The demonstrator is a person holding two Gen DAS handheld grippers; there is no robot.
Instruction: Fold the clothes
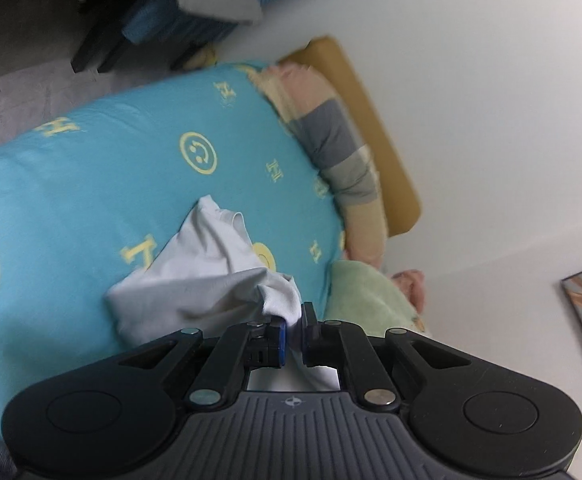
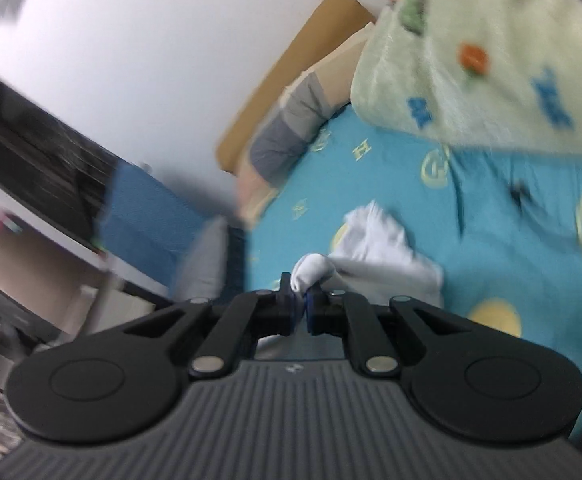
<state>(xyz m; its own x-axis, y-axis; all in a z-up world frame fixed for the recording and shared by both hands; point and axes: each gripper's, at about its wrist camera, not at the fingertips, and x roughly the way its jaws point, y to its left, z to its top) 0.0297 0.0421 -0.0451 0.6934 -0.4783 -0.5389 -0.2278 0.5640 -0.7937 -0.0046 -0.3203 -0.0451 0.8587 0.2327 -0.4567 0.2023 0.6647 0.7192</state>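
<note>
Presently: white garment point(image 1: 195, 280), bunched and creased, lower centre of the left wrist view, part lying on the turquoise bedsheet point(image 1: 91, 184), part drawn up toward the camera. Left gripper point(image 1: 294, 334), bottom centre, pinched tight on a gathered corner of the cloth, fabric bulging above the blue pads. Right gripper point(image 2: 299, 312), bottom centre of its own view, likewise clamped on a rolled wad of the same white garment point(image 2: 375, 248), rest of the cloth trailing away to centre right over the sheet. Two separate holds, probably to lift and spread the piece so that edges can be found and squared; not flat, no neat fold visible at this moment. Which parts of the garment are held (hem, shoulder, sleeve): not readable. Striped pillow point(image 1: 331, 136), upper centre, along the mustard headboard point(image 1: 375, 120) against the white wall. Pale green blanket point(image 2: 471, 48) with coloured motifs, upper right of the right wrist view, heaped clear of the working patch of sheet. Right view blurred, probably by motion; details at its left edge not legible.
</note>
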